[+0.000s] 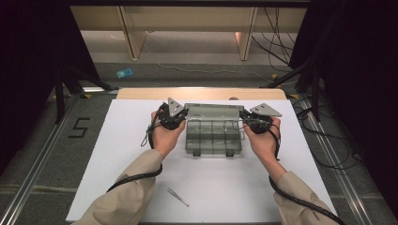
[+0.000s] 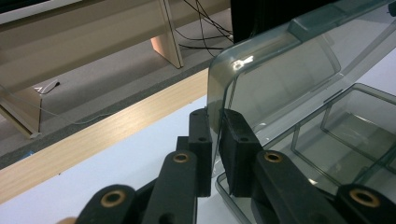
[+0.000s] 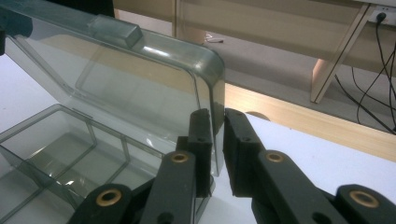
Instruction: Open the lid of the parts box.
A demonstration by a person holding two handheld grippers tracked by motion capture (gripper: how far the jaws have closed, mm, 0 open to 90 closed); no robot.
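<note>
A clear grey plastic compartment box (image 1: 213, 140) sits on the white sheet, its lid (image 1: 209, 111) raised at the back. My left gripper (image 1: 182, 115) pinches the lid's left side wall; in the left gripper view the jaws (image 2: 215, 135) are shut on that thin wall of the lid (image 2: 280, 74). My right gripper (image 1: 244, 118) holds the lid's right side wall, and in the right gripper view its jaws (image 3: 218, 135) clamp the lid's (image 3: 140, 79) rounded corner edge. The box's compartments (image 3: 60, 154) look empty.
Metal tweezers (image 1: 178, 197) lie on the white sheet (image 1: 122, 154) near the front, between the forearms. The table's wooden edge (image 1: 202, 93) runs behind the box. Beyond it are the floor, cables and wooden furniture legs (image 1: 133, 42).
</note>
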